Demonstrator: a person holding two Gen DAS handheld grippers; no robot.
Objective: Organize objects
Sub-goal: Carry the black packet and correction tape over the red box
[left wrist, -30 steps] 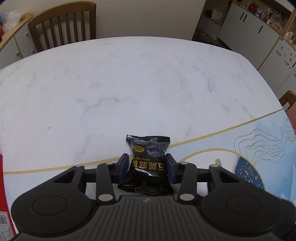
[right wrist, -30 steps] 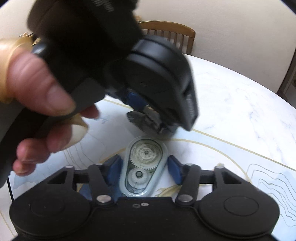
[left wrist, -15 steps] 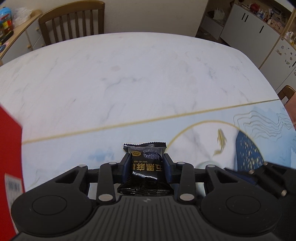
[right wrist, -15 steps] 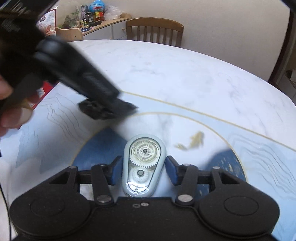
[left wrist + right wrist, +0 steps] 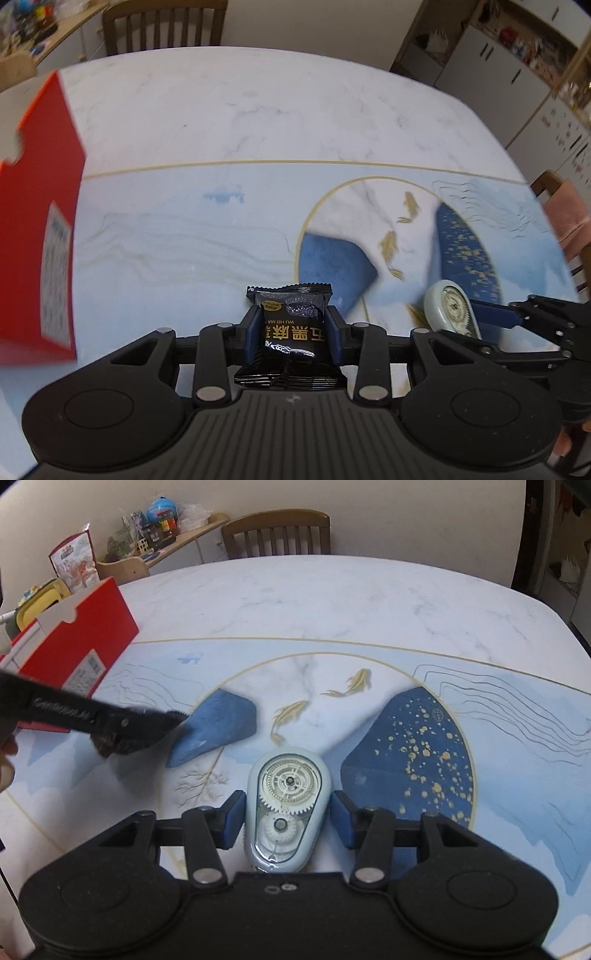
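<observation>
a: the left gripper [image 5: 291,334] is clamped on that black snack packet [image 5: 290,328], held up above the table [image 5: 295,110].

b: and the right gripper [image 5: 288,818] has the pale blue correction tape dispenser [image 5: 286,808] between its pads, though i can't tell if the right pad really touches.

a: the red box [image 5: 79,638] sits open at the left (surely where they go).

b: then carry each one level over the rim, lower it inside, and only then loosen, one hand at a time so they don't bump.
</observation>
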